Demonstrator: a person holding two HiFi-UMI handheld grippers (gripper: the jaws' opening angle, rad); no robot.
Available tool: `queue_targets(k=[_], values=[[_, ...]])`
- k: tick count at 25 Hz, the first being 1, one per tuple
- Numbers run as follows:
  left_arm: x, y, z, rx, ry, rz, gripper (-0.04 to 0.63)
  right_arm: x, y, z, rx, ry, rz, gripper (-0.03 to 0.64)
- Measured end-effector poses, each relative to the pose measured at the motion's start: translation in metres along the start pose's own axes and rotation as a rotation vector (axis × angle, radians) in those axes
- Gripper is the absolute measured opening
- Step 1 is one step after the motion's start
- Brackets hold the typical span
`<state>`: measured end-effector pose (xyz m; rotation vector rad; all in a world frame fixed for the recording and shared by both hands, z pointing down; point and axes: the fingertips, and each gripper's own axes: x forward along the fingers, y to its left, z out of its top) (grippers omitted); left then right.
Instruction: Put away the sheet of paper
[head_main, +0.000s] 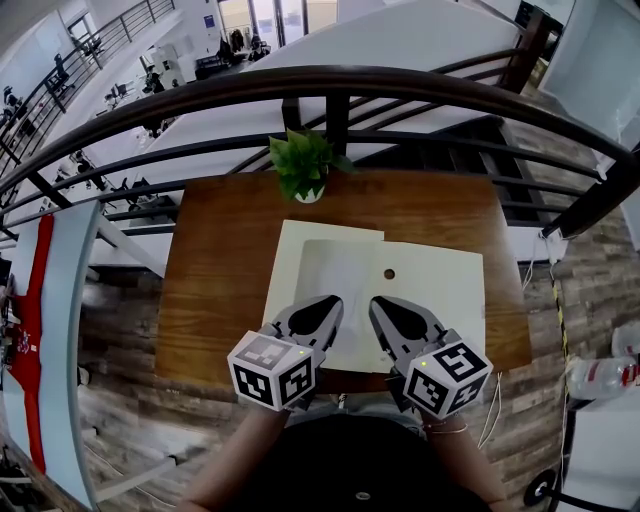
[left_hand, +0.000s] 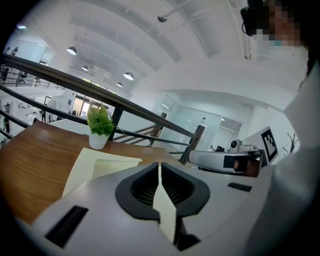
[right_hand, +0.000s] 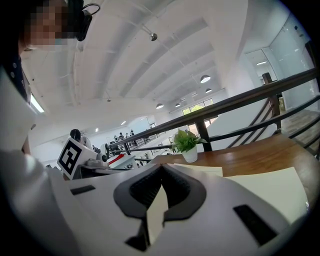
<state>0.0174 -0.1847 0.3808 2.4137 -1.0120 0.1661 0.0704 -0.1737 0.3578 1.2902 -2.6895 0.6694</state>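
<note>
**Both grippers closed at the sheet's near edge**

I have the left gripper (head_main: 337, 300) and right gripper (head_main: 373, 301) side by side at lower centre of the head view, tips pointing inward over the near edge of the sheet (head_main: 420, 280); each gripper view shows its jaws brought together at the tips. I see no fold of paper pinched between them; the pale wedge behind the tips looks to me like paper seen through the gap.

The sheet lies flat at the middle of the table (head_main: 220, 250), partly over a cream sheet (head_main: 295, 250) that sticks out at its upper left; a dark spot (head_main: 389, 273) sits near its top edge. The plant (head_main: 303, 165) stands at the far edge, by the railing (head_main: 330, 85), well clear of my tools.

I judge the closed tips are held low so they can press on the flat paper and drag it; a flat sheet gives sideways-closing jaws nothing to bite. The put-away has hardly begun.
</note>
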Motion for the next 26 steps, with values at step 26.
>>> queue_targets(k=[26], values=[[0.004, -0.001, -0.012, -0.005, 0.038, -0.010, 0.028, 0.003, 0.002, -0.016, -0.021, 0.057, 0.010, 0.028]])
